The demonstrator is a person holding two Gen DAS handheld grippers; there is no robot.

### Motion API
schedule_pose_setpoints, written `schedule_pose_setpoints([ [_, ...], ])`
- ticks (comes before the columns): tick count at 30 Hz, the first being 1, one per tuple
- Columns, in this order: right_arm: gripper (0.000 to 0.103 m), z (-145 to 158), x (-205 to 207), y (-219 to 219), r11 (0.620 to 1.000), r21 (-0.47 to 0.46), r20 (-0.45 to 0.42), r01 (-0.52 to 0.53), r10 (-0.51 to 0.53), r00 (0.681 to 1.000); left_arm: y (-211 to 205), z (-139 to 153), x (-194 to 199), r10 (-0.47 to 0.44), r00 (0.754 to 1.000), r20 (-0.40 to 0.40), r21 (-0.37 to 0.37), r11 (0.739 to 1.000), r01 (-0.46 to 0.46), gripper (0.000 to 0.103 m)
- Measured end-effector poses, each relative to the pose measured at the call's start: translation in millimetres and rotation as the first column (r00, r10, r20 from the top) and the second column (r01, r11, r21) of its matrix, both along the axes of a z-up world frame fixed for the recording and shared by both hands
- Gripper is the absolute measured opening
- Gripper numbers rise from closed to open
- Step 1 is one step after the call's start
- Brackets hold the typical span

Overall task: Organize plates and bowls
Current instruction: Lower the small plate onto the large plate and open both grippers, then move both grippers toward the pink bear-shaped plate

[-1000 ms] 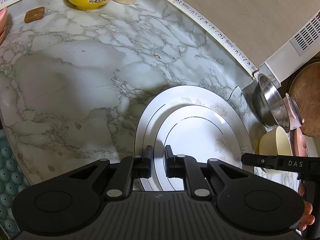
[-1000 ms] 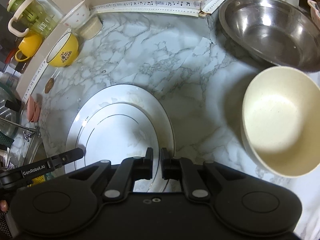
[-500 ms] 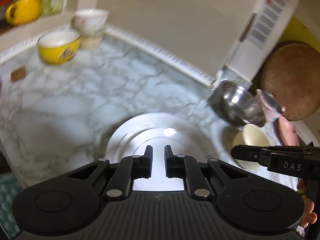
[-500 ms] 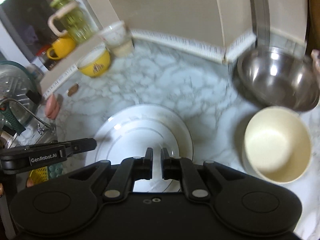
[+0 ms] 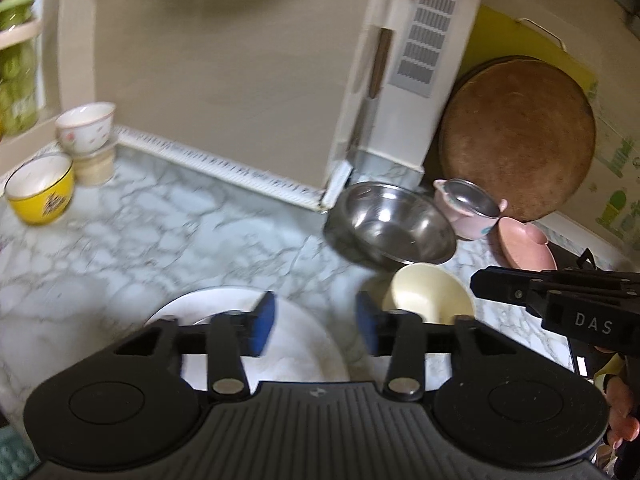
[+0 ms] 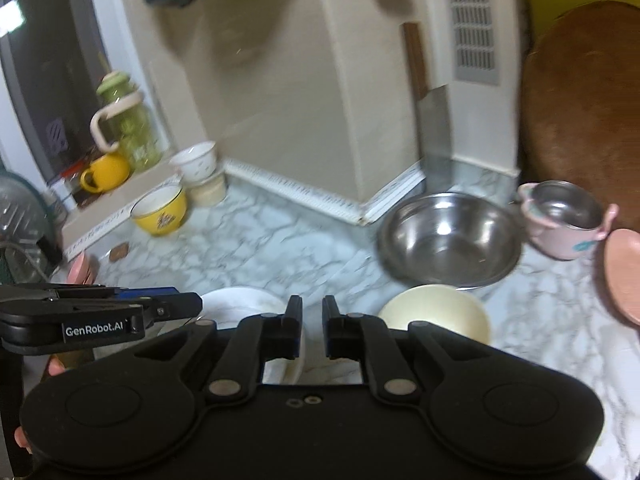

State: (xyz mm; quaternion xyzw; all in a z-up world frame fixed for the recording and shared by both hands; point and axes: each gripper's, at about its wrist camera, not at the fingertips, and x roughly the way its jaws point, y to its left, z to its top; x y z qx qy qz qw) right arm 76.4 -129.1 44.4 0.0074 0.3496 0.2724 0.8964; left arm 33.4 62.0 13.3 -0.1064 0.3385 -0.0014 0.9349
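Note:
White stacked plates (image 5: 304,344) (image 6: 240,304) lie on the marble counter, below and in front of both grippers. A cream bowl (image 5: 430,294) (image 6: 436,310) sits to their right, with a steel bowl (image 5: 394,226) (image 6: 448,236) behind it. My left gripper (image 5: 315,322) hovers above the plates; its jaws are opening and nothing is between them. My right gripper (image 6: 312,328) is raised over the gap between plates and cream bowl, shut and empty. A yellow bowl (image 5: 40,190) (image 6: 160,210) and a white floral bowl (image 5: 86,126) (image 6: 196,160) stand at the far left.
A pink pot with steel inside (image 5: 470,206) (image 6: 564,220) and a pink lid (image 5: 524,246) sit at the right before a round wooden board (image 5: 516,142). A wall corner with a vent (image 5: 432,28) juts out. A green jug (image 6: 128,128) and yellow mug (image 6: 106,172) stand on the sill.
Both grippers rose and tilted up from the plates, so the wall and far bowls came into view. The left jaws went from shut to apart. The plates stay on the counter.

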Motion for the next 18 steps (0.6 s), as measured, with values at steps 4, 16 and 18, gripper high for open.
schedule_pose_setpoints([
  [4, 0.012, 4.0, 0.5, -25.5, 1.0, 0.009, 0.051, 0.03, -0.03, 0.998, -23.4, 4.6, 15.5, -0.046, 0.999, 0.003, 0.006, 0.999, 0.046, 0.056],
  [16, 0.1, 5.0, 18.6, -114.9, 0.989, 0.018, 0.182, 0.149, -0.15, 0.972, -124.1, 15.3, 79.1, -0.201, 0.98, -0.009, 0.038, 0.979, 0.201, 0.06],
  [18, 0.102, 4.6, 24.0, -132.7, 0.985, 0.014, 0.185, 0.171, -0.17, 0.968, -142.4, 17.1, 91.2, -0.216, 0.976, -0.001, 0.045, 0.975, 0.215, 0.071],
])
